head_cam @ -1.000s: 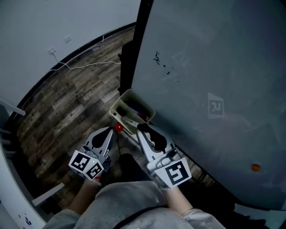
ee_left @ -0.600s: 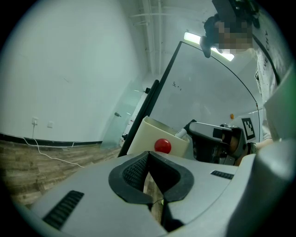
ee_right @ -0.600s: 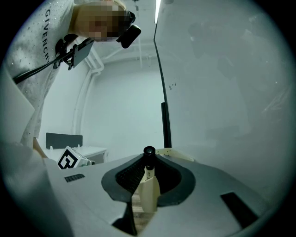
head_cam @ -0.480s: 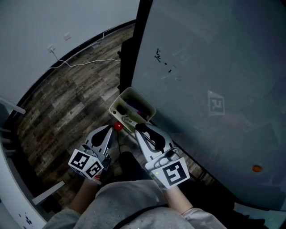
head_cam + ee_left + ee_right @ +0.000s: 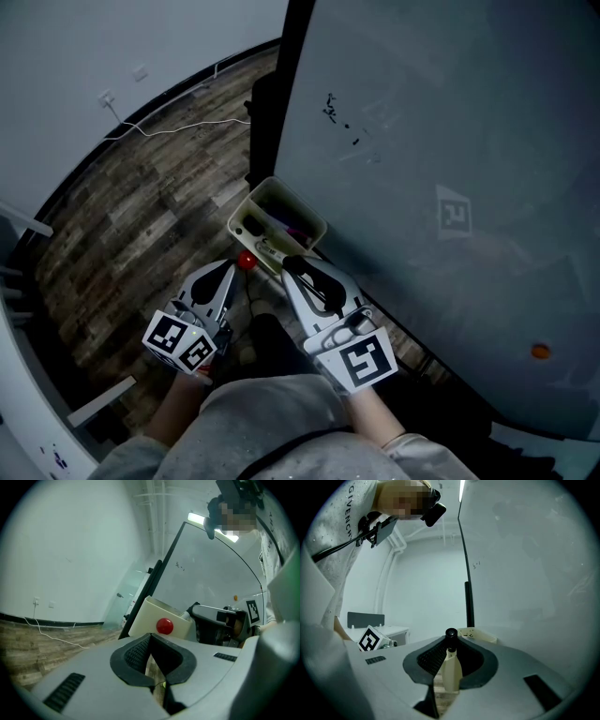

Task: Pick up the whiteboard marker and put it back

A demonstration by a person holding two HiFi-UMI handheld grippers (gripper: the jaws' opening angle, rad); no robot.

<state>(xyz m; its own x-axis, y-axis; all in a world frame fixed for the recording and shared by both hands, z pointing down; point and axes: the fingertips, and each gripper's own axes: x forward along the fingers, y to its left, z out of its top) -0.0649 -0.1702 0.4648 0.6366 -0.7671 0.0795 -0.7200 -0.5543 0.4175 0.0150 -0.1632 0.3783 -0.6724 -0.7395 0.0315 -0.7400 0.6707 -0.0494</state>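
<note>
Far left: wood floor [image 5: 141, 216] with a cable [image 5: 178, 131] along the wall. Next: left gripper [image 5: 230, 274], level, jaws pressed together at the tips, nothing between. Just ahead: red ball [image 5: 246, 261] against the near side of the bin [image 5: 246, 220]. Bin set at the edge of the whiteboard [image 5: 450, 141]; dark items inside, not identifiable. Beside the left gripper: right gripper [image 5: 294, 268], level, tips just short of the bin's rim. Pinches the marker [image 5: 451, 667] between both pads, cream barrel along the jaws, black end at the tips, toward the bin. Far right: small scribbles [image 5: 333, 108] and an orange dot [image 5: 536, 352] on the whiteboard.
</note>
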